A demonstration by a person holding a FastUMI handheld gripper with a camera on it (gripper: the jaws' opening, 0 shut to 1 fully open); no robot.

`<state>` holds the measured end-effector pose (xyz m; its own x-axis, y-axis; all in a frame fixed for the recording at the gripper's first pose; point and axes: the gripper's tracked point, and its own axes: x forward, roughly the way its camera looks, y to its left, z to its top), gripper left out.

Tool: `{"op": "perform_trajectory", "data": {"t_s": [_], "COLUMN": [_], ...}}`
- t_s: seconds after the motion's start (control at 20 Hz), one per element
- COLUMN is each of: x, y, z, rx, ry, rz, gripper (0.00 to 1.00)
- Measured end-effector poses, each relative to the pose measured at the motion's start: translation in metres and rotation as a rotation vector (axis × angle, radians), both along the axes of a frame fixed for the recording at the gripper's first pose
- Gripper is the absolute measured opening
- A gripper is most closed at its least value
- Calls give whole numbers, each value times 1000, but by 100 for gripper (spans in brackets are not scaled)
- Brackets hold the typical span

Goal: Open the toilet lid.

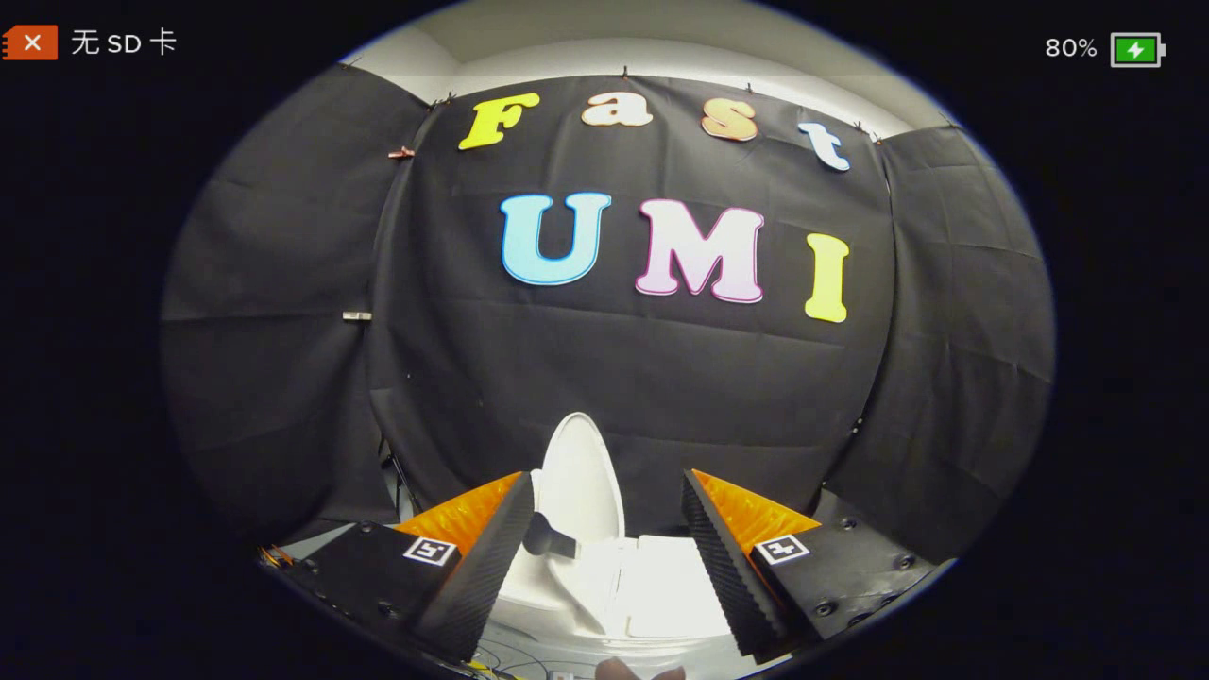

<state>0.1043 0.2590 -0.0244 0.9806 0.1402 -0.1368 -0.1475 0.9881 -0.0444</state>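
Standing upright, the toilet lid (581, 472) partly hides behind the spread-fingered tool (604, 567).

Wrinkled black cloth wall (614, 378) hangs in three draped panels around the booth, clipped along its top edge. Above it runs a pale plaster wall and ceiling (604, 42), evenly lit.

black cloth wall (623, 378), pale ceiling (604, 38) above, cables (510, 656) on floor
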Motion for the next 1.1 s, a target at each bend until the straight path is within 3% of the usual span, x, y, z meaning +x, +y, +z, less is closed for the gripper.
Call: {"op": "perform_trajectory", "data": {"t_s": [0.5, 1.1], "x": [-34, -76], "y": [-107, -211], "z": [62, 79], "rx": [50, 64], "ry": [-67, -114], "rz": [-76, -153], "gripper": [99, 99]}}
